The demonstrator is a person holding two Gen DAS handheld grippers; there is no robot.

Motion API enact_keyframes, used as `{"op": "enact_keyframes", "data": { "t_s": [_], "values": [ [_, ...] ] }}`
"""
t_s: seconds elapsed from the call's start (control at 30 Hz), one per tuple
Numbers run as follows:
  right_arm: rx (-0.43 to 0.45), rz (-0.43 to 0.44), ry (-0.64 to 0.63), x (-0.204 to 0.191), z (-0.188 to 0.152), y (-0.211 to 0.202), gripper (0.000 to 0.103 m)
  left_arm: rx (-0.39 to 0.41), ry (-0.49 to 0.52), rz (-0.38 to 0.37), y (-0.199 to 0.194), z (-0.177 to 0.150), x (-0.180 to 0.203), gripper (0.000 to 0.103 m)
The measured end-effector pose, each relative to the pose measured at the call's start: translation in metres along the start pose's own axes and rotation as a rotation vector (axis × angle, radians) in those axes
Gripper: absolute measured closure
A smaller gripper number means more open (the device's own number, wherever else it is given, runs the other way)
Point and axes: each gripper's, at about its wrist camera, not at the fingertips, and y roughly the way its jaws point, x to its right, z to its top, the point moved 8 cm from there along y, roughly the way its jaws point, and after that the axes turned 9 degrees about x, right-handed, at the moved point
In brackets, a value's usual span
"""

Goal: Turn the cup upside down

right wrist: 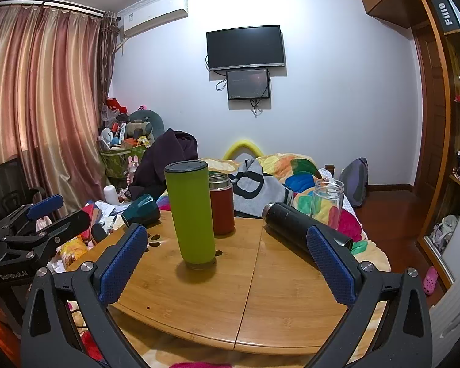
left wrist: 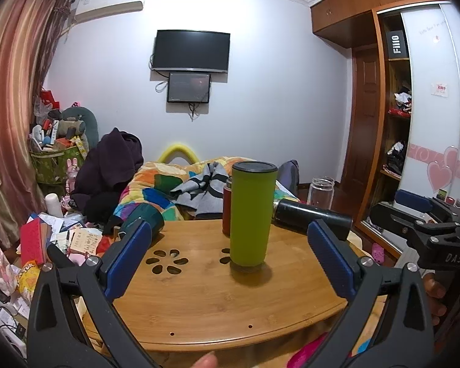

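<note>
A tall lime-green cup (left wrist: 250,214) with a dark end on top stands upright on the round bamboo table (left wrist: 199,300); in the right wrist view it (right wrist: 192,214) stands left of centre on the table (right wrist: 260,300). My left gripper (left wrist: 230,245) is open and empty, its blue-padded fingers (left wrist: 128,257) spread wide on either side of the cup, short of it. My right gripper (right wrist: 227,251) is open and empty, the cup ahead between its fingers (right wrist: 122,263). The right gripper also shows at the right edge of the left wrist view (left wrist: 426,217).
A red flask (right wrist: 221,207) stands behind the green cup. A black bottle (right wrist: 303,227) lies on its side at the right. A dark teal mug (right wrist: 141,210) lies at the table's left edge. A clear glass jar (right wrist: 327,201) stands beyond. Bed and clutter surround the table.
</note>
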Motion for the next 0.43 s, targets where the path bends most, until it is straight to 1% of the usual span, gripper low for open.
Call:
{"op": "enact_keyframes", "data": {
  "t_s": [0.43],
  "values": [
    [-0.003, -0.002, 0.002, -0.0002, -0.0012, 0.0015, 0.000, -0.002, -0.006, 0.001, 0.0005, -0.0012, -0.0006, 0.000]
  ]
}}
